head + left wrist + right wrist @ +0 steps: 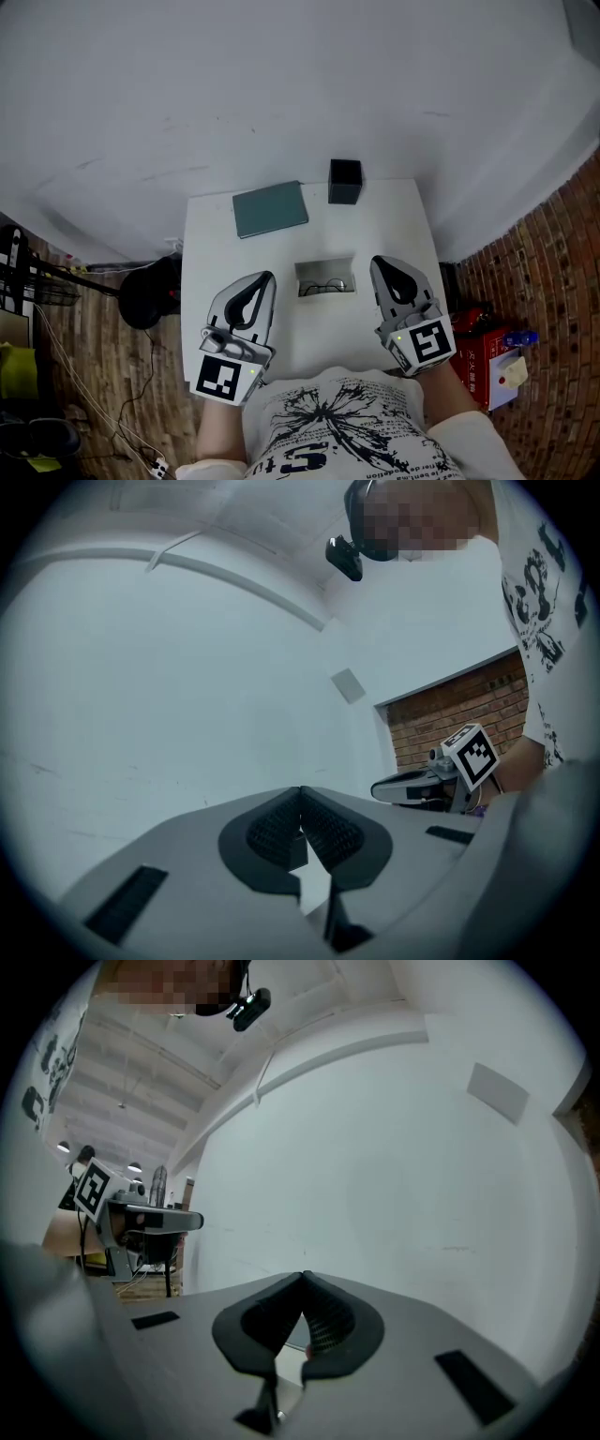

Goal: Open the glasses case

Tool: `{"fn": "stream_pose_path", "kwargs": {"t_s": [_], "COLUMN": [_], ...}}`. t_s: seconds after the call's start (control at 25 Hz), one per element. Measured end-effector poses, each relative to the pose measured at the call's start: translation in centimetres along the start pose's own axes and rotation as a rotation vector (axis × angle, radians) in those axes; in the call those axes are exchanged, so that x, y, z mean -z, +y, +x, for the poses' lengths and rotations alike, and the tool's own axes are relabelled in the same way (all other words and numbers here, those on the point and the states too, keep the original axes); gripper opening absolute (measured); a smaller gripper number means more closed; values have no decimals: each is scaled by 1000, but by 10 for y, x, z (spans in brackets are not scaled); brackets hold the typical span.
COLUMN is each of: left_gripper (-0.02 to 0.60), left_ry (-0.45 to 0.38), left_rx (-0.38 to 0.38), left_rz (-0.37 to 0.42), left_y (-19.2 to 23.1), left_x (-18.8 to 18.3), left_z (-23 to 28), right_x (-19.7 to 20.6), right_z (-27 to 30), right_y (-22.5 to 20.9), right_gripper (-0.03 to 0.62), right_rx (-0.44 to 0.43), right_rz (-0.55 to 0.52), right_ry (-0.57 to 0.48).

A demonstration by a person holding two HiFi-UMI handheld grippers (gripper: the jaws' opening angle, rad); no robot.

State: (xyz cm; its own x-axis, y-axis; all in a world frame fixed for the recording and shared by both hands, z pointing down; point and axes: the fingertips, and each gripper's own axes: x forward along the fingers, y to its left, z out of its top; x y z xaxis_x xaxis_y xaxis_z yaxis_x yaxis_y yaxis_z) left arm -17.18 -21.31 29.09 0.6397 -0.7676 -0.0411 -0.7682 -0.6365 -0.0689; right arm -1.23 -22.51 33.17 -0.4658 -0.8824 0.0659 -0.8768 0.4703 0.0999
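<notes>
Your glasses case [325, 278] sits open near the middle of the white surface [403, 225]. It is a pale, shallow tray, and 1 pair of thin-framed glasses [327, 285] lies inside it. Farther from you, a flat grey-green rectangular piece [270, 208] lies well apart from the case; I cannot tell whether it is the case's lid. At the far edge stands a small black box [344, 181], just right of that flat piece. What it holds cannot be made out.

The case lies between your 2 grippers, and neither touches it. In the head view, the tips of your left gripper [265, 277] sit near the case's left end, and the tips of your right gripper [378, 263] sit near its right end. You hold both grippers level, pointing away from your body toward the white wall [281, 84], which fills each gripper view beyond the tips.

The jaws of your left gripper are pressed together with nothing between them. The jaws of your right gripper are likewise together and hold nothing.
</notes>
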Motion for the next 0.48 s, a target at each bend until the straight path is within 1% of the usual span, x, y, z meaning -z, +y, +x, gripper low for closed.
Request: {"fn": "stream_pose_path", "kwargs": {"t_s": [0.08, 0.24, 0.48], "left_gripper": [14, 14, 14], "left_ry": [14, -20, -26], "left_rx": [5, -15, -11], "left_rz": [8, -45, -47], "left_y": [-1, -1, 5], "left_x": [4, 2, 0], "left_z": [0, 1, 3], "right_x": [2, 4, 4], "right_z": [1, 3, 9], "right_y": [2, 4, 2], "right_gripper": [11, 12, 11], "right_rx": [-3, -4, 11], "right_rz": [-8, -5, 10], "right_ry": [7, 14, 15]}}
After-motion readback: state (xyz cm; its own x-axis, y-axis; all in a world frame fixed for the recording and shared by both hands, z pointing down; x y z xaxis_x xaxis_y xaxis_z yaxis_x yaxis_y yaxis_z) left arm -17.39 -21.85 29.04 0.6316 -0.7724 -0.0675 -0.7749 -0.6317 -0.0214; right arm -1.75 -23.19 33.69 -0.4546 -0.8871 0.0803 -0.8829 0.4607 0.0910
